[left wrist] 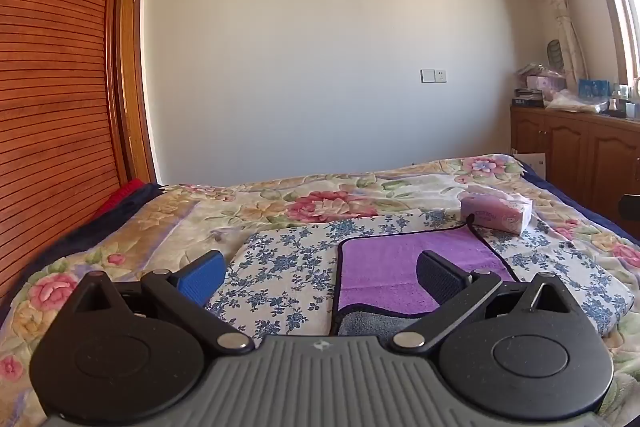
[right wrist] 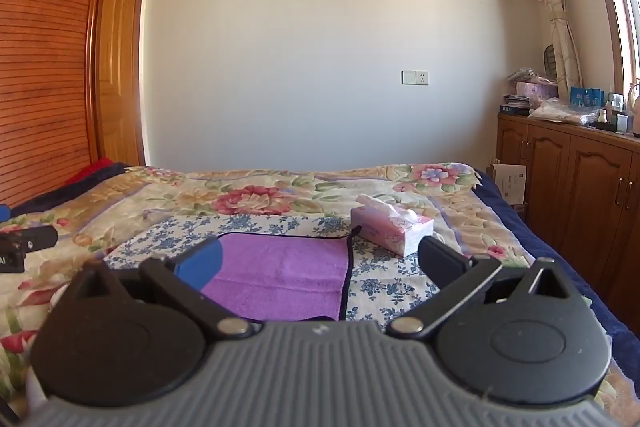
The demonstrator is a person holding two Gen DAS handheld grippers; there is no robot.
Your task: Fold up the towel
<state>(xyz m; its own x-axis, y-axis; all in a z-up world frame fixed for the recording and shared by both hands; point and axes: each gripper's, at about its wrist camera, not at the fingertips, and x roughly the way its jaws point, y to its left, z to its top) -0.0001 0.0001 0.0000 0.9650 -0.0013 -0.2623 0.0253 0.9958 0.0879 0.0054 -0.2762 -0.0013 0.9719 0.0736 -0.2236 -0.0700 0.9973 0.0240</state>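
A purple towel (left wrist: 400,267) with a dark border lies flat on a blue-flowered cloth (left wrist: 288,267) on the bed. Its near edge shows a grey underside. It also shows in the right wrist view (right wrist: 280,275). My left gripper (left wrist: 320,275) is open and empty, held above the towel's near left part, with its right finger (left wrist: 438,277) over the purple. My right gripper (right wrist: 320,263) is open and empty above the towel's near right part, with its left finger (right wrist: 200,263) over the purple. Part of the left gripper (right wrist: 24,247) shows at the left edge of the right wrist view.
A pink tissue box (right wrist: 392,229) stands on the cloth just beyond the towel's far right corner. The bed has a floral cover (right wrist: 248,199). A wooden wardrobe (left wrist: 52,87) is on the left. Wooden cabinets (right wrist: 580,179) with clutter stand on the right.
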